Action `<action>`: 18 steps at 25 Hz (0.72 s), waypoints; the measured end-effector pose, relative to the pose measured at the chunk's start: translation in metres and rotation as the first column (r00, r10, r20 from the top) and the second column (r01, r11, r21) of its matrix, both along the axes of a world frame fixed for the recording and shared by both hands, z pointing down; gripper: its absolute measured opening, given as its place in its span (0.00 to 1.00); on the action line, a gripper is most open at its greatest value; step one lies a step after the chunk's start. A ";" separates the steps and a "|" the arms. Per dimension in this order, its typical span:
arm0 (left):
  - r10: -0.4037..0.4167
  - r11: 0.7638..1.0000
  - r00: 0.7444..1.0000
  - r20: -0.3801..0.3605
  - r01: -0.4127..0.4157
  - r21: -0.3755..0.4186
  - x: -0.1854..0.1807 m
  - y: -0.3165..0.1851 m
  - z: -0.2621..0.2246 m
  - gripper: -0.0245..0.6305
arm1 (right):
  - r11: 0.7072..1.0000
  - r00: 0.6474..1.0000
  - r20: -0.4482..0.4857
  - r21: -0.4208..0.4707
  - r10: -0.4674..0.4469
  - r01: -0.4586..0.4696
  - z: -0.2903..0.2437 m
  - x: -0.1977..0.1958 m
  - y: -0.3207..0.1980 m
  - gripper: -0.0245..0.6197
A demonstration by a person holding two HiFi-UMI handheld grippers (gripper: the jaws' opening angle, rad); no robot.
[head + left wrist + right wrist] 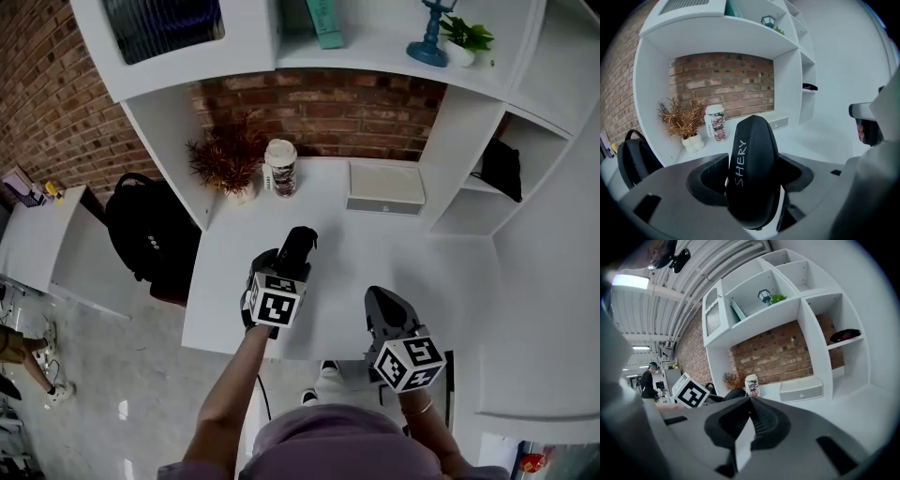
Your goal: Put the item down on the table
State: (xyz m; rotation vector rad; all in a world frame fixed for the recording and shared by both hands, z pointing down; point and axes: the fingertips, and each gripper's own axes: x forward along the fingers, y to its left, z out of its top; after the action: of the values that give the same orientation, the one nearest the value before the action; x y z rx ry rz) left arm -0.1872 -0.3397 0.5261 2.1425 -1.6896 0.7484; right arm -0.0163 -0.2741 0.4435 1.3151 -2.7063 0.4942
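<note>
Mostly bare white table, set into a white shelf unit; black backpack off its left edge. At the back, under the brick wall: white box, dried plant, coffee can. Left gripper is over the table's front-left part, jaws part-open and clamped on the sides of a black rounded item. Item's long axis runs along the jaws, far end pointing toward the brick wall, slightly right. Contact with table: cannot tell. Right gripper at the front edge, jaws pressed together, nothing between. Open table ahead and right of item.
</note>
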 end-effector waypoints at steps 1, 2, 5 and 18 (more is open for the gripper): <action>0.011 1.000 1.000 0.014 -0.011 -0.001 0.002 -0.006 0.002 0.50 | 1.000 1.000 -0.001 -0.004 0.004 -0.004 0.002 0.001 -0.002 0.04; 0.021 1.000 0.999 0.027 -0.021 -0.004 0.003 -0.011 0.004 0.50 | 1.000 1.000 -0.001 -0.008 0.009 -0.009 0.003 0.003 -0.004 0.04; 0.052 0.998 0.997 0.062 -0.051 -0.022 0.007 -0.027 0.014 0.50 | 1.000 1.000 0.000 -0.013 0.023 -0.023 0.005 0.006 -0.010 0.04; 0.155 0.980 0.979 0.135 -0.136 -0.143 0.023 -0.074 0.057 0.50 | 0.994 0.996 0.011 -0.054 0.091 -0.090 0.014 0.025 -0.030 0.04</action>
State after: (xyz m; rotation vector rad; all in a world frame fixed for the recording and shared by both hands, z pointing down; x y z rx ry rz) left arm -0.1644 -0.4142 0.5828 2.1822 -1.5137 1.0516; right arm 0.0086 -0.3037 0.4573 1.4302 -2.6340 0.5818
